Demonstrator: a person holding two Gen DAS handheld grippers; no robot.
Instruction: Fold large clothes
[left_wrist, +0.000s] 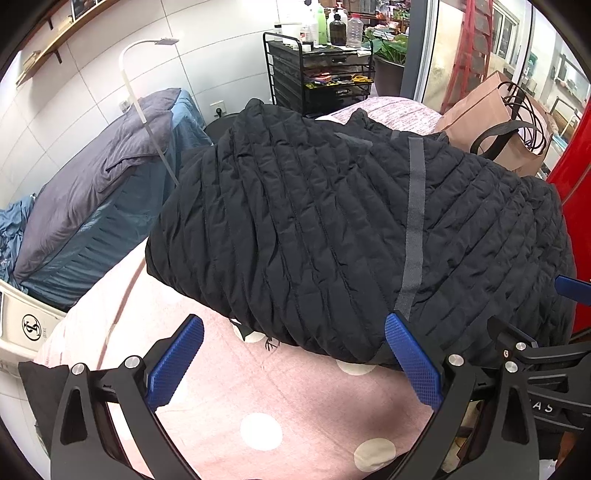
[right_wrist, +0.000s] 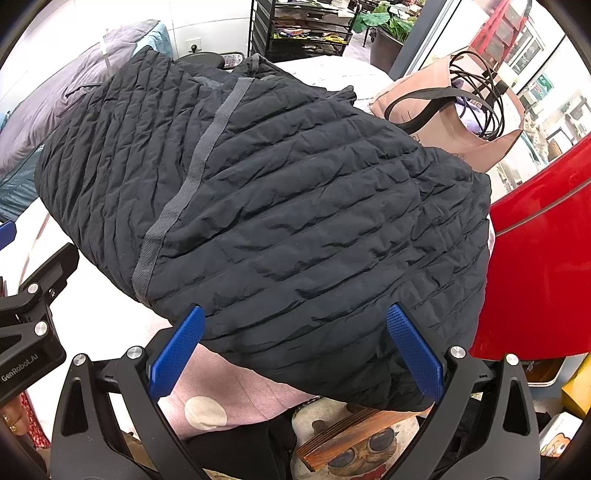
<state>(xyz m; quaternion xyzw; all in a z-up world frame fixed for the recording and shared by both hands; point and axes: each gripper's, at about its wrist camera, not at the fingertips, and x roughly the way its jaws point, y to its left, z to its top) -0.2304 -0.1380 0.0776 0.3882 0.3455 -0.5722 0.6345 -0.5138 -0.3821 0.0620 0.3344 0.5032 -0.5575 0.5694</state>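
With the black quilted jacket (left_wrist: 332, 229) lying folded on the pink dotted blanket (left_wrist: 280, 398), I hold my left gripper (left_wrist: 293, 360) and right gripper (right_wrist: 295, 350) spread wide and empty at its near hem, ready to grab.

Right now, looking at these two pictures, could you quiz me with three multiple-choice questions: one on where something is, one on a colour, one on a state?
1. Where does the paper bag sit?
A. beyond the jacket
B. on top of the jacket
C. between the tool fingers

2. What colour is the strip running across the black quilted jacket?
A. red
B. grey
C. white

3. How is the right tool?
A. shut on the jacket
B. shut on the bag
C. open

Answers:
1 A, the bag shows past the jacket's far edge.
2 B, the band is grey against black.
3 C, its blue fingers stand wide apart.
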